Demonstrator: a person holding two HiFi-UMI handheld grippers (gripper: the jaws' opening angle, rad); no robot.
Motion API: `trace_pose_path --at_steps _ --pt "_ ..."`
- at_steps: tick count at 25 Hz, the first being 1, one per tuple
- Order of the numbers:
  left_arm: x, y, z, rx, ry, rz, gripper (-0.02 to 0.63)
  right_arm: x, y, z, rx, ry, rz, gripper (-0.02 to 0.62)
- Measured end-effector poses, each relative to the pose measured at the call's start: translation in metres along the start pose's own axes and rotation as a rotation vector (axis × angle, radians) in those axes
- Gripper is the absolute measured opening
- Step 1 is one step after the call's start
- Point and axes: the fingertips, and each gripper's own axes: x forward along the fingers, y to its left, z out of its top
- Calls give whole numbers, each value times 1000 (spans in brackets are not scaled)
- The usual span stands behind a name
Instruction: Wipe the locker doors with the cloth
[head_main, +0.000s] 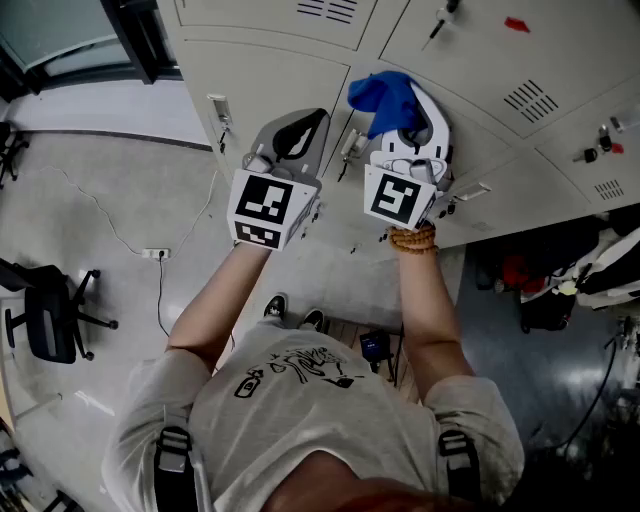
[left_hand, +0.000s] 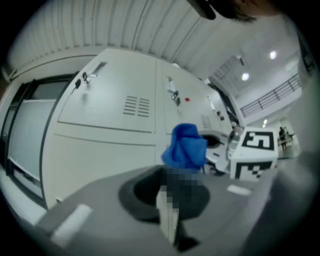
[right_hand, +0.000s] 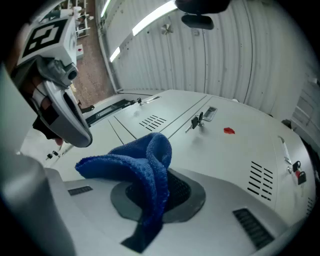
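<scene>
Blue cloth (head_main: 383, 93) pinched in your right gripper (head_main: 403, 122), up by the locker doors (head_main: 290, 62)
It runs lengthwise out along the jaws, bunched end toward the doors and flopping left. Both your forearms reach straight out, side by side. Your left gripper (head_main: 290, 130) has its jaws pressed together, nothing in them.

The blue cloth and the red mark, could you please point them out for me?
blue cloth (right_hand: 150, 162): right gripper view, on its folded middle.
red mark (right_hand: 229, 131): right gripper view, on its centre.
</scene>
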Motion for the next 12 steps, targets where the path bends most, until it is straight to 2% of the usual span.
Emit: trace_pose_path --at_steps 5,12 --pt "16 8 -22 -19 20 2 2 -3 18 -22 -77 -6 17 29" --pt "40 -2 -68 -31 82 -30 2 -27 42 -75 -68 39 50 29"
